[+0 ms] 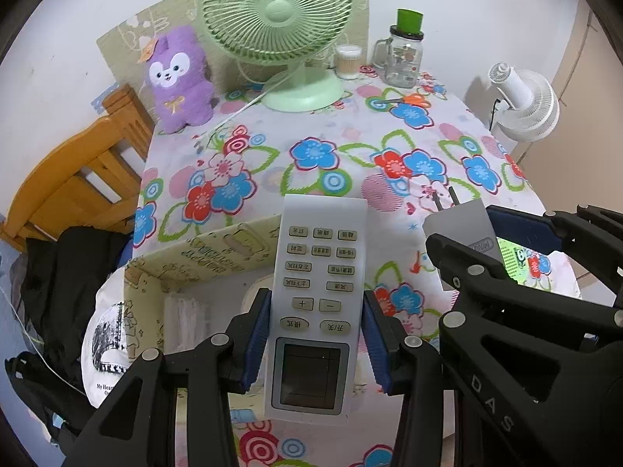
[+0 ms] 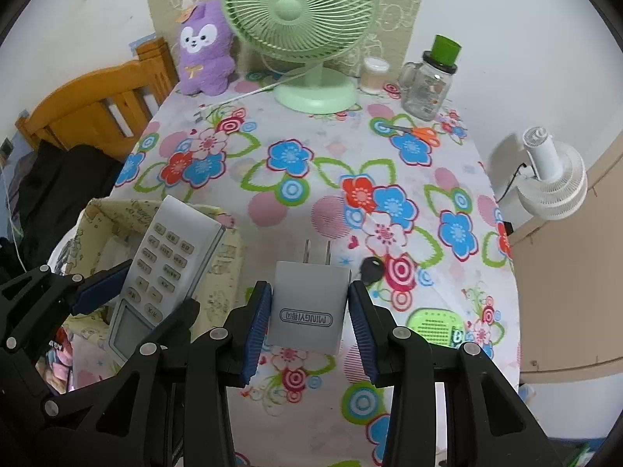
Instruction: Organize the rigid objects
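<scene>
Floral table [image 2: 311,179] | left gripper [image 1: 316,334] clamps remote [image 1: 315,303] | right gripper [image 2: 309,319] clamps charger [image 2: 307,307] | key [image 2: 370,266] beside

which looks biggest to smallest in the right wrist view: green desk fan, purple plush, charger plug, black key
1. green desk fan
2. purple plush and charger plug: look alike in size, and the plug is far nearer the camera, so unranked
3. black key

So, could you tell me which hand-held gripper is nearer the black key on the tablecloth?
Right. The right hand-held gripper, shut on the charger, has the key just off its right fingertip. The left hand-held gripper, holding the remote, is farther away, over the box.
</scene>
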Demonstrator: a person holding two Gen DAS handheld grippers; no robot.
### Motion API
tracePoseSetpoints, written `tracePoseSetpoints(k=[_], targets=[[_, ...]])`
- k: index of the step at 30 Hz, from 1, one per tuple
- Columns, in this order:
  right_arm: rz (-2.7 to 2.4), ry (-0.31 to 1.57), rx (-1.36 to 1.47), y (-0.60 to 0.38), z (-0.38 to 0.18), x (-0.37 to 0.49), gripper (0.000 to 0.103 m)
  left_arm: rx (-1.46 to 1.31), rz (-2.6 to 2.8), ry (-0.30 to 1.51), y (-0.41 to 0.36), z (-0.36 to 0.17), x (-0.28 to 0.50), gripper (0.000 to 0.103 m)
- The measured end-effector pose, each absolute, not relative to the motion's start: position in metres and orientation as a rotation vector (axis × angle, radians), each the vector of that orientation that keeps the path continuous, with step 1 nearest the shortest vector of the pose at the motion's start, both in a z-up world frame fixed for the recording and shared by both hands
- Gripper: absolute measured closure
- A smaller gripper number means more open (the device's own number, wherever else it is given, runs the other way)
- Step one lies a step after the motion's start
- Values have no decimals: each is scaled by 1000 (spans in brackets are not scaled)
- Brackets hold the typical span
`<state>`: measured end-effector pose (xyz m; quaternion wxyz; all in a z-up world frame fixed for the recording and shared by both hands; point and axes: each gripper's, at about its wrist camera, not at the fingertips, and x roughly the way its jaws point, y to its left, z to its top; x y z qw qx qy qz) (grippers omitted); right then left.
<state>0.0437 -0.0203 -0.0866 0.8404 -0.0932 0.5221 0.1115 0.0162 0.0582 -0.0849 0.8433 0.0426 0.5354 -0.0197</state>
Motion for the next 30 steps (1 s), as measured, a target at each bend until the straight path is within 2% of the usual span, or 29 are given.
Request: tracePoseSetpoints(k=[30], targets=[[331, 1179, -280, 67, -119, 64, 59, 15, 28, 1212, 140, -116, 26, 57]])
